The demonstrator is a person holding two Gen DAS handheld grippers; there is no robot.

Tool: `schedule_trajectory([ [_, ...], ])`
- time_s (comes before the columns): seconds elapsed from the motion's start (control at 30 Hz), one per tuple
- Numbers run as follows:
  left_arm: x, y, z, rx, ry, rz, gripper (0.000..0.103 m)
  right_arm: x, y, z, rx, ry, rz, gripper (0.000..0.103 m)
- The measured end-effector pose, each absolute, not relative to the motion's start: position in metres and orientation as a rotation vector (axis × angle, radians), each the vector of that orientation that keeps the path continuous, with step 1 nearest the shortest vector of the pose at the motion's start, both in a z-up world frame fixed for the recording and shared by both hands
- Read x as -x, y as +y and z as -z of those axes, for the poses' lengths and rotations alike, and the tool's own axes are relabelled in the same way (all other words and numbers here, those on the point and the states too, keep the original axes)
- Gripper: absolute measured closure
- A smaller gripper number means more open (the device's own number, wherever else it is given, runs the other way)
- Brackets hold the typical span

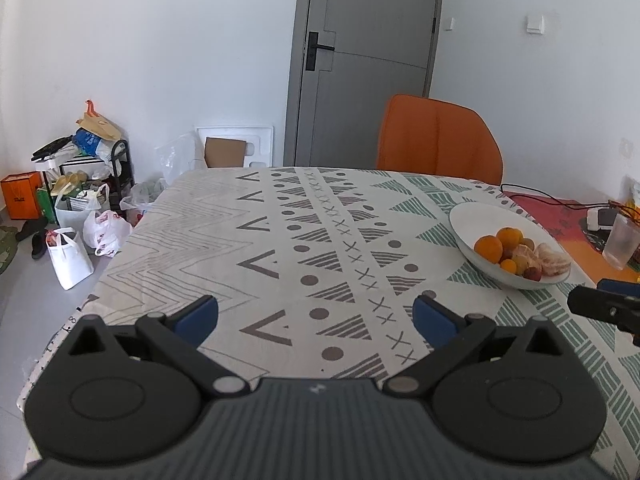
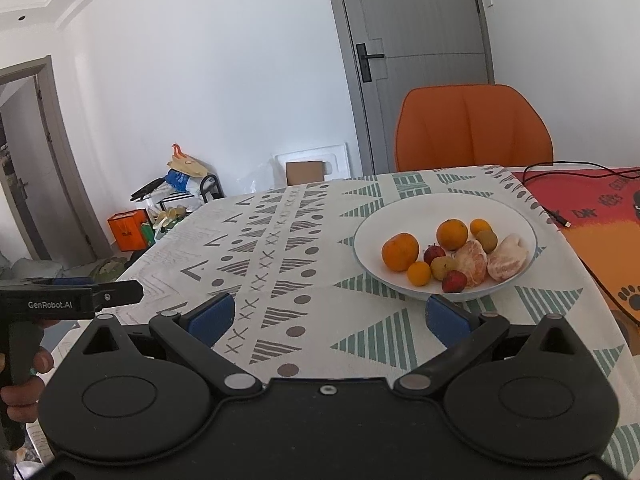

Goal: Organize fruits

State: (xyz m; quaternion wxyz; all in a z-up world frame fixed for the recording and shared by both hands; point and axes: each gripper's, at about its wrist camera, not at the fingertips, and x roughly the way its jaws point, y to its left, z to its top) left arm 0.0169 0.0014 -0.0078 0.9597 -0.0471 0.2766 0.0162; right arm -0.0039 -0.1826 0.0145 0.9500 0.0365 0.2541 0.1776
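Both grippers' jaws gape, well short of the fruit bowl (image 2: 444,212).

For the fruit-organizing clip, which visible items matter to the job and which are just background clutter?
Job items:
- white bowl
- oranges
- peeled citrus pieces
- small red fruits
- left hand-held gripper, open
- right hand-held gripper, open

Lying about:
- orange chair
- black cable
- plastic cup
- bags on the floor

White walls, grey door (image 2: 420,60), orange chair (image 2: 472,128), perhaps shoe-rack clutter (image 1: 80,176).
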Motion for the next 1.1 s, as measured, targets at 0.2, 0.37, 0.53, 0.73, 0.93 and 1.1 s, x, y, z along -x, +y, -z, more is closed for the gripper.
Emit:
schedule_trajectory([
  [0.2, -0.016, -0.0014, 0.0085, 0.093, 0.56, -0.027, 0.0, 0.0044, -0.1823, -0.0127, -0.076, 0.519, -0.361, 0.0],
  [0.37, -0.0177, -0.0027, 0.0086, 0.093, 0.564, -0.025, 0.0, 0.0046, -0.1816, -0.0124, -0.074, 0.522, -0.361, 0.0],
  [0.53, -0.0188, -0.0024, 0.0073, 0.091, 0.564, -0.026, 0.0, 0.0045, -0.182, -0.0127, -0.075, 0.521, -0.361, 0.0],
  [0.73, -0.0183, -0.0027, 0.0073, 0.091, 0.564, -0.024, 0.0, 0.0041, -0.1823, -0.0128, -0.075, 0.521, -0.359, 0.0],
  [0.93, -0.0185, -0.0028, 0.0074, 0.091, 0.565, -0.025, 0.001, 0.0032, -0.1831, -0.0125, -0.077, 0.525, -0.36, 0.0],
  [1.1, -0.0181, -0.0026, 0.0073, 0.093, 0.565, -0.027, 0.0, 0.0033, -0.1831, -0.0122, -0.079, 0.524, -0.356, 0.0],
])
